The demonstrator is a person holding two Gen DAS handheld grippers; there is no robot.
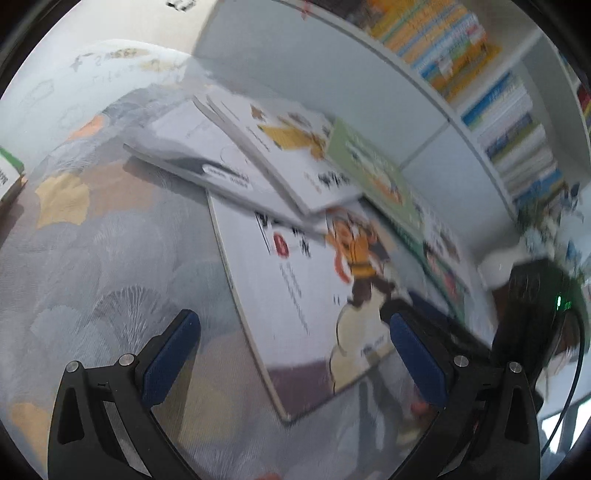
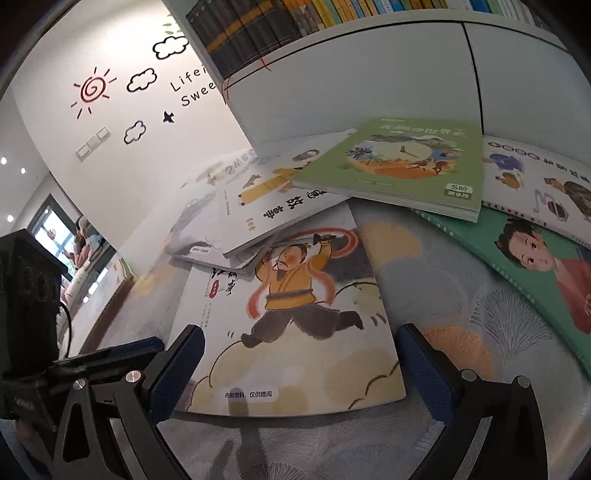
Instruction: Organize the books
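Patterned tablecloth point(image 2: 461, 266) below my shelf point(image 2: 332, 66) holds six loose books; the warrior book point(image 2: 295, 314) lies nearest. My left gripper point(image 1: 295, 354) and right gripper point(image 2: 301, 373) both gape, empty.

Six loose books point(image 2: 288, 295) lie scattered on the patterned surface point(image 2: 498, 325); two open claws, left point(image 1: 291, 354) and right point(image 2: 301, 373); shelved books point(image 2: 332, 11) too many to count.
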